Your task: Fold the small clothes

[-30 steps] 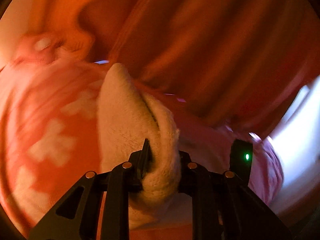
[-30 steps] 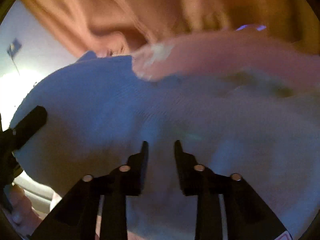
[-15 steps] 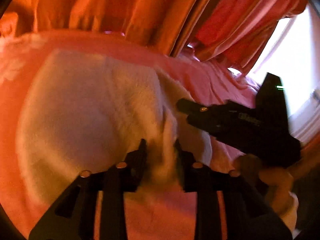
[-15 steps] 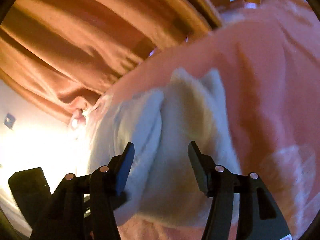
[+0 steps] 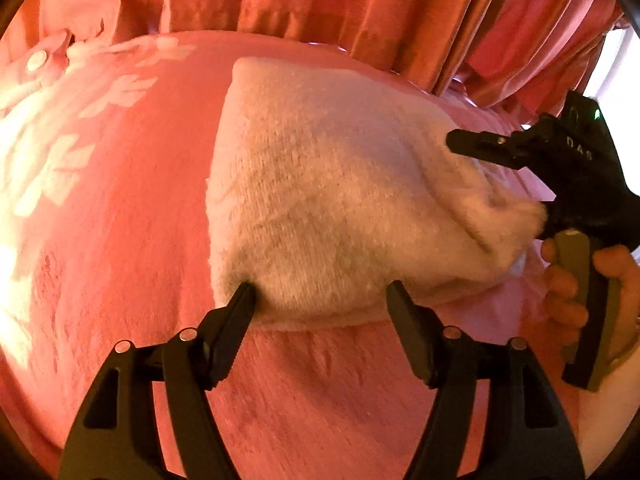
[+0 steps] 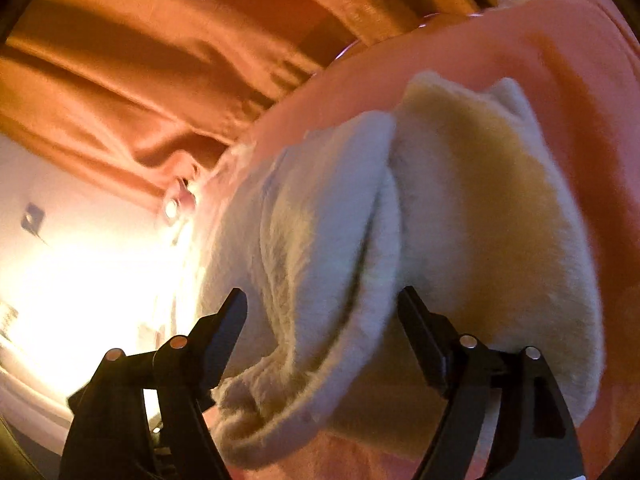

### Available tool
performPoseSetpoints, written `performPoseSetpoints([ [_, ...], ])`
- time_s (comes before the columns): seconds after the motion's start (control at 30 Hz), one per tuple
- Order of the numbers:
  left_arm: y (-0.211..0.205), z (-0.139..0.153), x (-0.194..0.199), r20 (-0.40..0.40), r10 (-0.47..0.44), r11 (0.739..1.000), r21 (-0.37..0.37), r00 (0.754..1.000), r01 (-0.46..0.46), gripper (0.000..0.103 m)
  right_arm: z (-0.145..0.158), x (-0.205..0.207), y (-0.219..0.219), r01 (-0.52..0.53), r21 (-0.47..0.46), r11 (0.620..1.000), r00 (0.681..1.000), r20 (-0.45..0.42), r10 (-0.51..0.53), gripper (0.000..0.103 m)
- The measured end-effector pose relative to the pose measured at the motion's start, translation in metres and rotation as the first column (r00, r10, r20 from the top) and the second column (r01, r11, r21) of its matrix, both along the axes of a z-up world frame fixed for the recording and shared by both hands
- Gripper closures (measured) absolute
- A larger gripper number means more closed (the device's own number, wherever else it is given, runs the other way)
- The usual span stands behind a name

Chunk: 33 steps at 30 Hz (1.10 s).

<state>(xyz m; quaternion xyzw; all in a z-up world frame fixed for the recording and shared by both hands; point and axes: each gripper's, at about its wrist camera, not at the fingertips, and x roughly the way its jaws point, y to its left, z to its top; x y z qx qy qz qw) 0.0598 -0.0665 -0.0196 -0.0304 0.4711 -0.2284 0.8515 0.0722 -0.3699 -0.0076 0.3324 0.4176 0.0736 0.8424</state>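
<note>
A small white fluffy garment [image 5: 332, 200] lies folded over on a pink fleece blanket [image 5: 120, 240]. My left gripper [image 5: 320, 304] is open, its fingers spread at the garment's near edge and holding nothing. My right gripper [image 6: 322, 308] is open too, with a rolled fold of the same garment [image 6: 400, 260] lying between its fingers. The right gripper also shows in the left wrist view [image 5: 560, 168], held in a hand at the garment's right end.
Orange-red curtains [image 5: 360, 12] hang close behind the blanket. The blanket has white snowflake shapes [image 5: 52, 168] at the left. A bright window [image 5: 616, 68] is at the far right, and a bright wall [image 6: 80, 280] fills the left of the right wrist view.
My left gripper let go of the garment and opened wide. My right gripper opened and drew back a little. The garment went from held up to lying on the blanket.
</note>
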Motion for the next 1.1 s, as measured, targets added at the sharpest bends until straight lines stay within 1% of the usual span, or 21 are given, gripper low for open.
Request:
performPoseSetpoints([
  [0.03, -0.002, 0.001, -0.002, 0.005, -0.002, 1.000, 0.022, 1.000, 0.002, 0.037, 0.000, 0.001, 0.003, -0.004, -0.014, 1.000, 1.000, 0.003, 0.004, 0.031],
  [0.13, -0.009, 0.005, -0.006, 0.018, -0.016, 0.998, 0.056, 1.000, 0.015, 0.037, 0.015, 0.005, 0.015, -0.027, -0.132, 0.991, 0.999, 0.026, 0.031, 0.084],
  [0.17, -0.010, 0.005, -0.006, 0.020, -0.018, 0.998, 0.058, 1.000, 0.017, 0.037, 0.025, 0.002, 0.014, -0.032, -0.104, 0.994, 0.996, 0.074, 0.039, 0.087],
  [0.27, -0.009, 0.002, -0.004, 0.009, -0.009, 0.999, 0.039, 1.000, 0.008, 0.037, 0.070, -0.018, 0.003, -0.039, -0.012, 0.999, 0.972, 0.230, 0.041, 0.090],
  [0.33, -0.013, 0.007, -0.004, 0.035, -0.021, 0.999, 0.026, 0.999, 0.020, 0.038, 0.095, -0.031, -0.004, -0.030, -0.020, 0.999, 0.955, 0.296, 0.034, 0.090],
  [0.37, -0.017, 0.011, -0.006, 0.057, -0.031, 0.999, 0.026, 0.998, 0.030, 0.039, 0.099, -0.036, -0.011, -0.007, -0.044, 0.999, 0.953, 0.302, 0.020, 0.090],
  [0.43, -0.025, 0.017, -0.008, 0.085, -0.039, 0.999, 0.026, 0.996, 0.037, 0.039, 0.082, -0.039, -0.032, 0.052, -0.066, 0.996, 0.970, 0.241, -0.034, 0.090],
  [0.5, -0.030, 0.019, -0.009, 0.074, -0.046, 0.999, 0.005, 0.996, 0.046, 0.039, 0.046, -0.035, -0.056, 0.104, -0.043, 0.994, 0.988, 0.121, -0.098, 0.090],
  [0.53, -0.032, 0.019, -0.011, 0.063, -0.055, 0.998, -0.015, 0.996, 0.056, 0.039, 0.019, -0.033, -0.068, 0.137, -0.060, 0.989, 0.990, 0.028, -0.135, 0.090],
  [0.57, -0.034, 0.017, -0.011, 0.053, -0.067, 0.997, -0.026, 0.996, 0.069, 0.039, -0.001, -0.034, -0.074, 0.159, -0.074, 0.985, 0.986, -0.028, -0.161, 0.090],
  [0.6, -0.037, 0.014, -0.012, 0.040, -0.076, 0.997, -0.024, 0.996, 0.077, 0.039, -0.014, -0.035, -0.077, 0.160, -0.045, 0.986, 0.985, -0.062, -0.163, 0.089],
  [0.63, -0.038, 0.010, -0.011, 0.032, -0.077, 0.997, -0.012, 0.997, 0.078, 0.039, -0.018, -0.035, -0.080, 0.157, 0.005, 0.988, 0.985, -0.073, -0.156, 0.089],
  [0.67, -0.039, 0.006, -0.011, 0.028, -0.073, 0.997, 0.009, 0.997, 0.072, 0.039, -0.012, -0.037, -0.082, 0.159, 0.030, 0.987, 0.986, -0.048, -0.157, 0.084],
  [0.77, -0.036, -0.004, -0.007, -0.026, -0.058, 0.998, 0.025, 0.998, 0.059, 0.039, 0.001, -0.038, -0.078, 0.149, 0.038, 0.988, 0.989, -0.020, -0.148, 0.074],
  [0.8, -0.032, -0.004, -0.006, -0.044, -0.047, 0.999, 0.013, 0.998, 0.048, 0.039, 0.002, -0.039, -0.075, 0.141, 0.051, 0.989, 0.990, -0.018, -0.140, 0.062],
  [0.87, -0.022, 0.001, -0.004, -0.073, -0.033, 0.999, -0.032, 0.997, 0.030, 0.038, 0.002, -0.040, -0.070, 0.124, 0.072, 0.990, 0.992, -0.023, -0.123, 0.048],
  [0.97, -0.008, 0.012, -0.005, -0.086, 0.008, 0.997, -0.076, 0.996, -0.014, 0.037, 0.003, -0.032, -0.049, 0.080, -0.001, 0.997, 0.995, -0.056, -0.079, 0.049],
  [1.0, -0.005, 0.014, -0.003, -0.091, 0.020, 0.996, -0.090, 0.996, -0.028, 0.037, 0.003, -0.029, -0.042, 0.065, -0.033, 0.997, 0.996, -0.056, -0.067, 0.056],
  [1.03, -0.002, 0.016, -0.002, -0.098, 0.031, 0.994, -0.102, 0.995, -0.041, 0.036, 0.009, -0.025, -0.033, 0.043, -0.090, 0.995, 0.998, -0.044, -0.047, 0.075],
  [1.07, 0.000, 0.017, 0.001, -0.113, 0.044, 0.992, -0.115, 0.993, -0.057, 0.036, 0.020, -0.025, -0.028, 0.033, -0.119, 0.992, 0.999, -0.007, -0.034, 0.081],
  [1.1, 0.001, 0.017, 0.003, -0.129, 0.052, 0.989, -0.130, 0.990, -0.068, 0.036, 0.031, -0.029, -0.030, 0.038, -0.105, 0.994, 0.999, 0.032, -0.035, 0.082],
])
